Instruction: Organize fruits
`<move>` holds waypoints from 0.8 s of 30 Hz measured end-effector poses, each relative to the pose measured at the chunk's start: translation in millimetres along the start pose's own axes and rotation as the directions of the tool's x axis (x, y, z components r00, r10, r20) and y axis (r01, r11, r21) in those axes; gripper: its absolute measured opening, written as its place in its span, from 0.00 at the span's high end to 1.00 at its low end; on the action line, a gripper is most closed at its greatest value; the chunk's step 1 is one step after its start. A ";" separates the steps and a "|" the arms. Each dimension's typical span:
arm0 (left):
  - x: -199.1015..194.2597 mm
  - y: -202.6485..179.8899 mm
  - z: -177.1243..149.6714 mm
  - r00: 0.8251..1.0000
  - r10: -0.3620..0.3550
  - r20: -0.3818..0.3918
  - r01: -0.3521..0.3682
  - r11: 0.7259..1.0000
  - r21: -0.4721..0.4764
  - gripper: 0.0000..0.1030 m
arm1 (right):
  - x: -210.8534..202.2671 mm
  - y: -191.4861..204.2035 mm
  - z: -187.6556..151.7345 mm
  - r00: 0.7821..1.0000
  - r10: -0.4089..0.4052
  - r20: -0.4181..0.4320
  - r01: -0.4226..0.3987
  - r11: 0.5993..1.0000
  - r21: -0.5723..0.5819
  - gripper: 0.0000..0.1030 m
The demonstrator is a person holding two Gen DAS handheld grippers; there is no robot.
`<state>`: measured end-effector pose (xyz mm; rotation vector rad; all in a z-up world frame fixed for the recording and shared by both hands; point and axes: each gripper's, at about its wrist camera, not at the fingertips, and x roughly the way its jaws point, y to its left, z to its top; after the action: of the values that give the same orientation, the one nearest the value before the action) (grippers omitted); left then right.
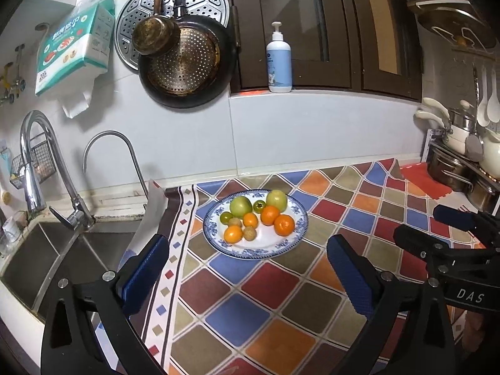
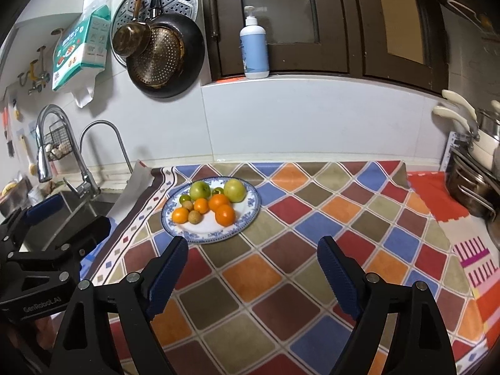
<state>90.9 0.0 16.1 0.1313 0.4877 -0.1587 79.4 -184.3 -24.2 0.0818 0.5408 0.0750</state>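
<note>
I have both claws hovering over the checkered cloth (image 1: 250, 306), short of the plate (image 1: 281, 247), and neither one holds anything. My left claw (image 1: 247, 268) has its jaws spread wide, blue pads (image 1: 147, 275) facing each other across bare cloth. My right claw (image 2: 253, 268) is just as wide, with nothing between its pads (image 2: 340, 278). From the left camera I can see the right claw off at the right edge, also well apart from the fruit; from the right camera the left one sits at the left edge, over the near corner of the sink (image 2: 78, 212).

The fruit is all on the blue-and-white plate, which lies on the cloth toward its far left part, near the sink. At the back of the plate are two green apples (image 1: 241, 205) side by side with a small dark green fruit (image 1: 258, 206) between them. In front of those are two larger oranges (image 1: 284, 225), touching each other (the nearer one sits toward the plate's right rim). Left of them I count a small orange fruit (image 1: 250, 219), another orange one (image 1: 233, 234) at the near left, two brownish round fruits (image 1: 249, 233) and a small green one (image 1: 225, 217) at the left rim. The near part of the plate is bare white.

Behind, a pump bottle (image 1: 279, 59) stands on the window ledge, a dark pan (image 1: 187, 62) hangs on the tiled wall, and two taps (image 1: 34, 162) curve over the sink
</note>
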 end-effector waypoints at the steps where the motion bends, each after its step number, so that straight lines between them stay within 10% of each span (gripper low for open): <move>1: -2.5 -1.7 -1.2 1.000 0.002 0.000 -0.002 1.000 0.001 0.00 | -1.2 -0.6 -0.9 1.000 0.002 -0.003 -0.002 1.000 0.002 0.17; 24: -20.5 -16.2 -12.9 1.000 -0.014 -0.012 0.014 1.000 -0.010 0.00 | -27.4 -12.0 -13.6 1.000 -0.010 -0.002 0.010 1.000 -0.006 0.17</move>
<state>64.3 -11.4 13.2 0.1193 0.5017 -0.1688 49.6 -197.9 -23.0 0.0728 0.5427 0.0667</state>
